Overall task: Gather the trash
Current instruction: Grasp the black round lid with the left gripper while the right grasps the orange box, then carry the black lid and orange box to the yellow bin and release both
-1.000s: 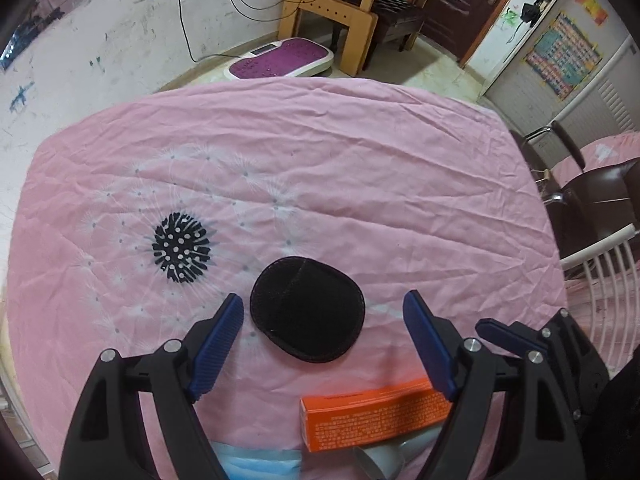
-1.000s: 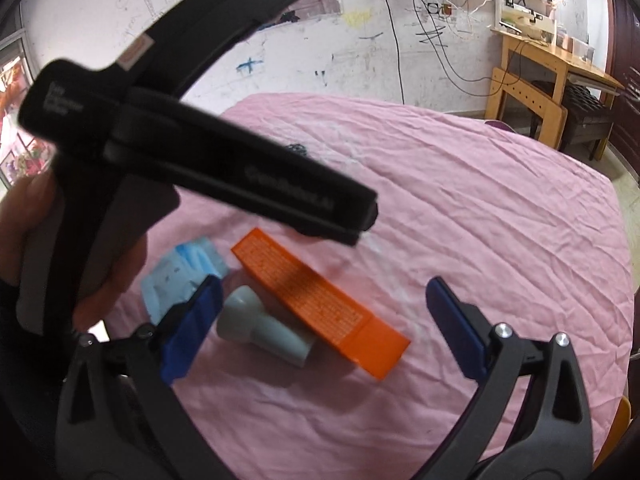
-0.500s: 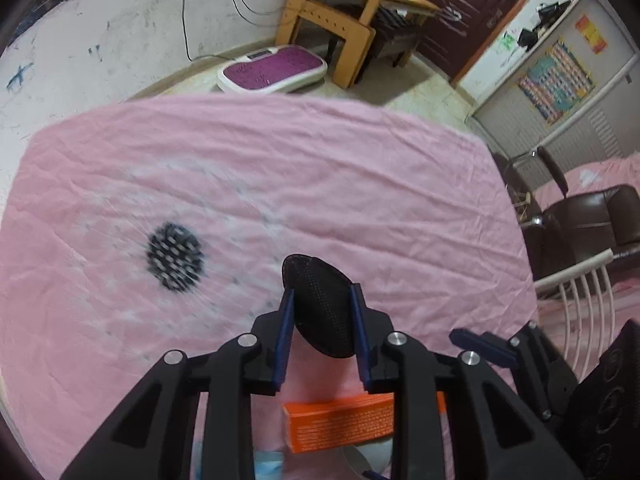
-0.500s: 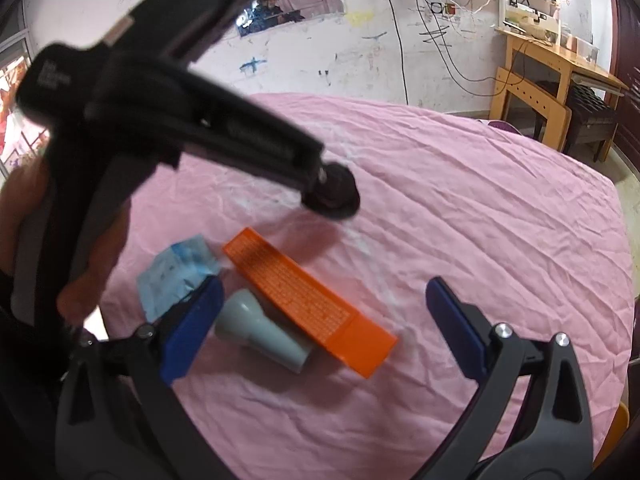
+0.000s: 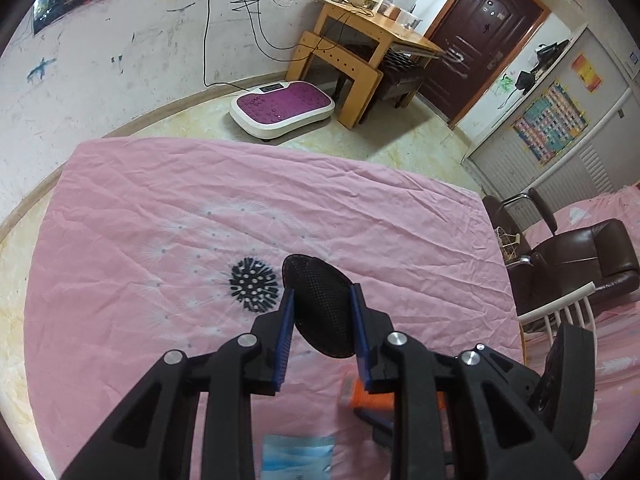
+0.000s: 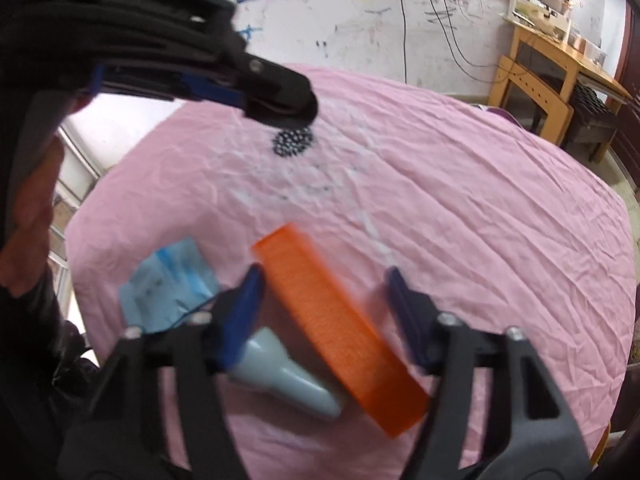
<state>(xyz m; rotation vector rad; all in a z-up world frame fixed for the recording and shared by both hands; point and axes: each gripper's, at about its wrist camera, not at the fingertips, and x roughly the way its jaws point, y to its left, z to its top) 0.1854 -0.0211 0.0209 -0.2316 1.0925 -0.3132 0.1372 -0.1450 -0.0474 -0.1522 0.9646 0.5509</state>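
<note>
Status of right gripper point(image 6: 324, 300): the jaws are closing around the orange box point(image 6: 340, 328), which lies between them on the pink sheet point(image 6: 480, 220). A second ago they stood spread wide over the same box. The left pad is just beside the box edge; the right pad shows a gap, so the box is judged not yet clamped. The view is blurred, and contact cannot be confirmed.

Adjacent items: a grey tube point(image 6: 288, 380) lies touching the near left side of the box, partly under the left finger. A blue wrapper point(image 6: 168, 288) lies to the left on the sheet, near the tube.

Status of left gripper point(image 5: 322, 320): the pads are pressed on a black mesh pad point(image 5: 320, 304), which stands on edge between them, clear of the sheet. A second ago this pad lay flat on the sheet with the jaws spread either side of it. It is now pinched and raised.

Farther out, a black dotted print point(image 5: 253, 286) is part of the sheet pattern, not an item.

Meaning for the task: one item is secured, a second is about to be gripped, and the tube and wrapper remain. No bin is in view.
</note>
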